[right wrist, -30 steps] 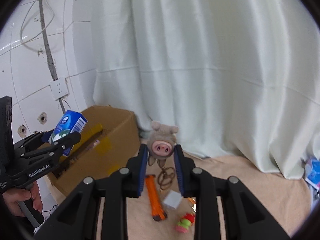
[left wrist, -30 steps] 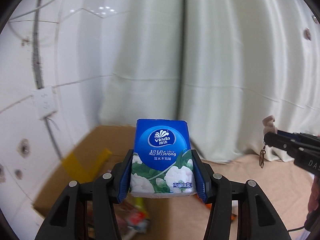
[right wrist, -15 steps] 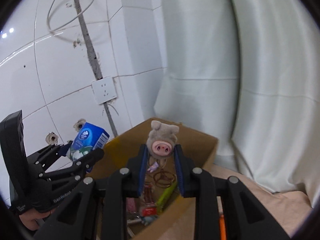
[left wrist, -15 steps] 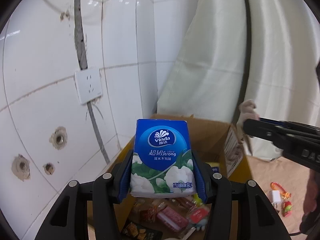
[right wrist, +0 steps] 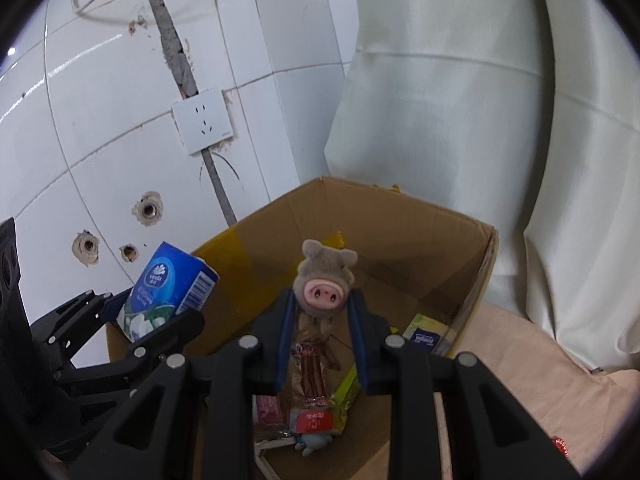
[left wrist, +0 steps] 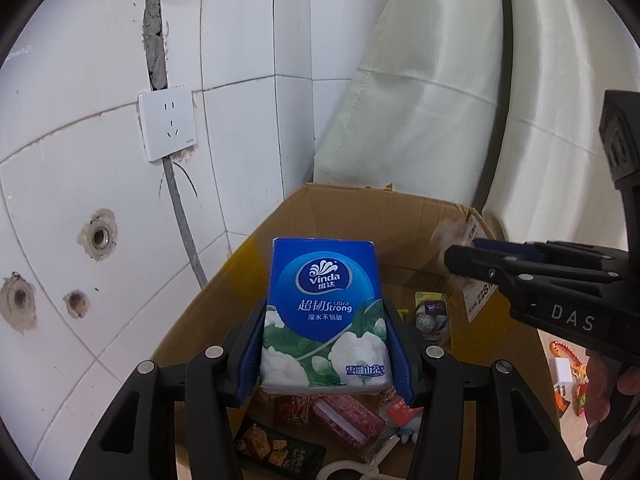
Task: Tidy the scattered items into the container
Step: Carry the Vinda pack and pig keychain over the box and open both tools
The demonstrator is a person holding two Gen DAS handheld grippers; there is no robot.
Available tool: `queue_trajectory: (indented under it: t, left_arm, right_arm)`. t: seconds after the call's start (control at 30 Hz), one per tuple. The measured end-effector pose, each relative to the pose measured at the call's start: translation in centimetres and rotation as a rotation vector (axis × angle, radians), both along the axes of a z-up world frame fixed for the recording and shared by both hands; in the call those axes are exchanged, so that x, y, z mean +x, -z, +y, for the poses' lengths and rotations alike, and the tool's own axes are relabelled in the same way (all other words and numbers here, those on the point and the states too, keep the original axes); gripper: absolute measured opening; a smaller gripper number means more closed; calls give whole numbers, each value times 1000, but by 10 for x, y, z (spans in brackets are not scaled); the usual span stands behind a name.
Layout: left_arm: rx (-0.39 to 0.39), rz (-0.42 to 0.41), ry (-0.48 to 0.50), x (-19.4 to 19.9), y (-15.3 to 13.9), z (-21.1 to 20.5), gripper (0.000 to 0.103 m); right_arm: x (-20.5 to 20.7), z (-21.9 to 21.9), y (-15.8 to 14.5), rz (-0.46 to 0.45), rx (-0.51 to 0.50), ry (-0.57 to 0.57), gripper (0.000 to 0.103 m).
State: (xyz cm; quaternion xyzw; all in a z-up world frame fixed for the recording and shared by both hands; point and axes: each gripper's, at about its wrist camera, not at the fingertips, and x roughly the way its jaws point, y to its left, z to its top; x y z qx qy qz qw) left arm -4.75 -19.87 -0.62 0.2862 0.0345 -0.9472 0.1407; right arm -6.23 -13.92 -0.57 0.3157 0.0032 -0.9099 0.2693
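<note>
My left gripper (left wrist: 325,344) is shut on a blue Vinda tissue pack (left wrist: 325,320) and holds it above the open cardboard box (left wrist: 360,212). My right gripper (right wrist: 322,340) is shut on a small grey plush pig (right wrist: 325,284) and holds it over the same box (right wrist: 400,220). The tissue pack (right wrist: 170,292) and left gripper show at the left of the right wrist view. The right gripper (left wrist: 472,258) reaches in from the right of the left wrist view, the pig blurred at its tip. Snack packets and other items lie inside the box.
The box stands in a corner between a white tiled wall with a socket (left wrist: 168,126) and a pale curtain (left wrist: 440,120). On the beige floor cloth right of the box lie a white charger (left wrist: 562,372) and small colourful toys (left wrist: 566,354).
Both grippers have moved left from over the floor to above the box, carrying the tissue pack and the pig. The box interior has come into view below them.
</note>
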Motion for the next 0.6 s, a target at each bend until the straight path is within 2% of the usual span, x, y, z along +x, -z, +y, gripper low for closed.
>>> queue_trajectory:
  t: [0.07,0.17,0.33,0.5,0.6]
  left_arm:
    - [5,-2,0,-1,2,0,54]
    - [9,-11,-3,-2,5,0,54]
    - [8,-24,-9,-3,9,1,55]
    - [31,-42,-17,-6,9,0,55]
    - [51,-39,-18,-7,9,0,60]
  right_arm:
    - [1,-2,0,16,15,9,34]
    - [1,-1,-1,21,8,18,56]
    - [5,9,-4,33,5,47,59]
    - [11,21,-8,49,-2,87,81]
    - [20,33,-9,66,20,128,81]
